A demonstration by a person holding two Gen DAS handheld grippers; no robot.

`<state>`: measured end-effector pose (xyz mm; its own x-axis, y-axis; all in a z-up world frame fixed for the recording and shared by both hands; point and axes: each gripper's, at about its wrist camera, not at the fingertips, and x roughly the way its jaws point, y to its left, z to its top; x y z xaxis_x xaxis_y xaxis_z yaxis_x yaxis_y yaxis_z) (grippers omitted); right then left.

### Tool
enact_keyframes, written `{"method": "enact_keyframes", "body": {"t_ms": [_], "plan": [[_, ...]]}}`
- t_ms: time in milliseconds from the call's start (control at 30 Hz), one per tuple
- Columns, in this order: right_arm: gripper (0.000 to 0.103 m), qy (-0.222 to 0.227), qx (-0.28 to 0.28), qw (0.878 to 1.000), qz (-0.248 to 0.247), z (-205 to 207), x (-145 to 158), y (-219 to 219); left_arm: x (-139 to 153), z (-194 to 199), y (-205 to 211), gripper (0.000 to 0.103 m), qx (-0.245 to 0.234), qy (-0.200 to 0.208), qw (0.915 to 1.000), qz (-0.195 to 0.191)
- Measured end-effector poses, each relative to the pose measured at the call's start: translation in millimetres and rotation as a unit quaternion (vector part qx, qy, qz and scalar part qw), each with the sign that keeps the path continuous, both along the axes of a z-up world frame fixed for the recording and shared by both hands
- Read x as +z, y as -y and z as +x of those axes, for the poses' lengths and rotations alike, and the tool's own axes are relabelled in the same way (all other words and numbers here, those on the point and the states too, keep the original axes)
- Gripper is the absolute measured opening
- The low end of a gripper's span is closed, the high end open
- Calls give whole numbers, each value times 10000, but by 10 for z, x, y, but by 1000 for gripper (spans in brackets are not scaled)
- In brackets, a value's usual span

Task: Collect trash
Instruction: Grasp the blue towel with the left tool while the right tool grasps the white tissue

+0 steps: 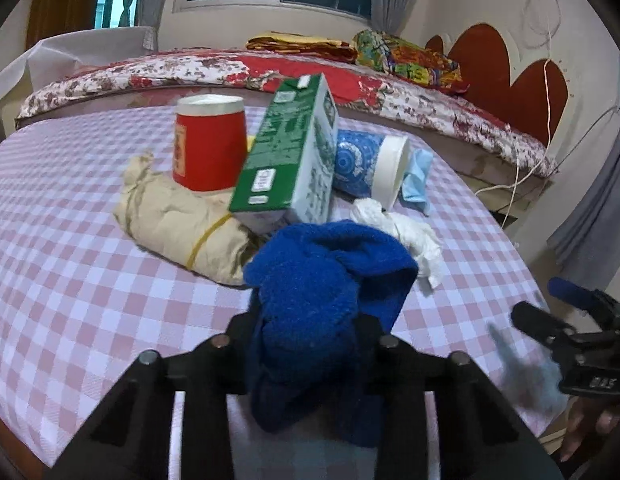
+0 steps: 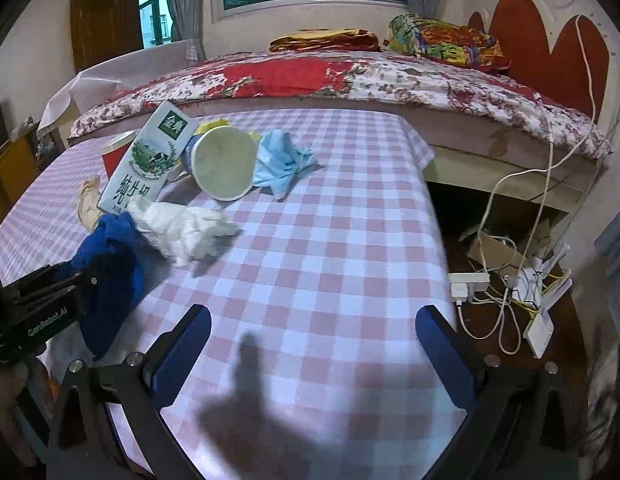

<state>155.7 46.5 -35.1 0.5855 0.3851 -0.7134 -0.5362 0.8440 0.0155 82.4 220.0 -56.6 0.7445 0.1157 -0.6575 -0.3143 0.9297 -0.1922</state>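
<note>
Bench point(image 2: 329, 240) with pink-and-white checked cloth; a bed point(image 2: 349, 76) runs along its far edge.

Count on bench: two paper cups, one red cup point(image 1: 208, 144) upright, one blue cup point(image 1: 369, 164) on its side with the mouth toward the right edge. One green milk carton point(image 1: 294, 148), tilted, leaning between the two cups. One brown paper bundle point(image 1: 182, 220) tied with a yellow rubber band, lying under the red cup and the carton's lower corner. One crumpled white tissue point(image 2: 182, 232), just in front of the carton. One light blue face mask point(image 2: 282, 164), touching the blue cup's rim on its right side. One blue cloth point(image 1: 321, 292). Something yellow shows behind the blue cup, too hidden to identify.

Left gripper point(image 1: 306, 332): jaws nearly closed, clamped on the blue cloth, which bunches up between the fingers at the near edge of the pile, beside the tissue.

Right gripper point(image 2: 313, 356): jaws wide apart, nothing between them, over bare cloth near the front of the bench.

Open room: right half and front of the bench are clear checked cloth; all trash sits clustered at left-centre. The right bench edge drops to the floor, where cables and a power strip point(image 2: 469, 282) lie.
</note>
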Motion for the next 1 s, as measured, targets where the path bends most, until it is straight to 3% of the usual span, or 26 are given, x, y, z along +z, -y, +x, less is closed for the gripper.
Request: {"method": "enact_keyframes", "body": {"t_ms": [333, 433, 500, 600, 633, 667, 700, 800, 1000], "plan": [[103, -166, 801, 9966, 27, 55, -66, -697, 10, -325, -360, 32, 545, -9, 9985, 93], [103, -507, 1006, 9936, 35, 149, -94, -851, 11, -328, -438, 32, 606, -12, 9981, 80], [103, -306, 1056, 9937, -199, 157, -64, -956, 5, -321, -443, 32, 614, -2, 9981, 62], [103, -350, 1253, 9902, -500, 247, -110, -1126, 1, -313, -426, 32, 583, 9, 9983, 44], [101, -341, 1293, 9896, -521, 265, -120, -1140, -1, -312, -423, 32, 577, 13, 9983, 37], [90, -319, 1330, 9890, -564, 286, -133, -1182, 4, -308, -424, 32, 577, 19, 9983, 31], [72, -369, 1376, 9880, -601, 308, -151, -1212, 7, -311, -429, 32, 577, 25, 9983, 28], [53, -316, 1480, 9865, -617, 262, -138, -1224, 13, -325, -438, 32, 563, 30, 9984, 26], [50, -137, 1367, 9898, -389, 49, -83, -1008, 41, -336, -333, 32, 458, 51, 9989, 65]]}}
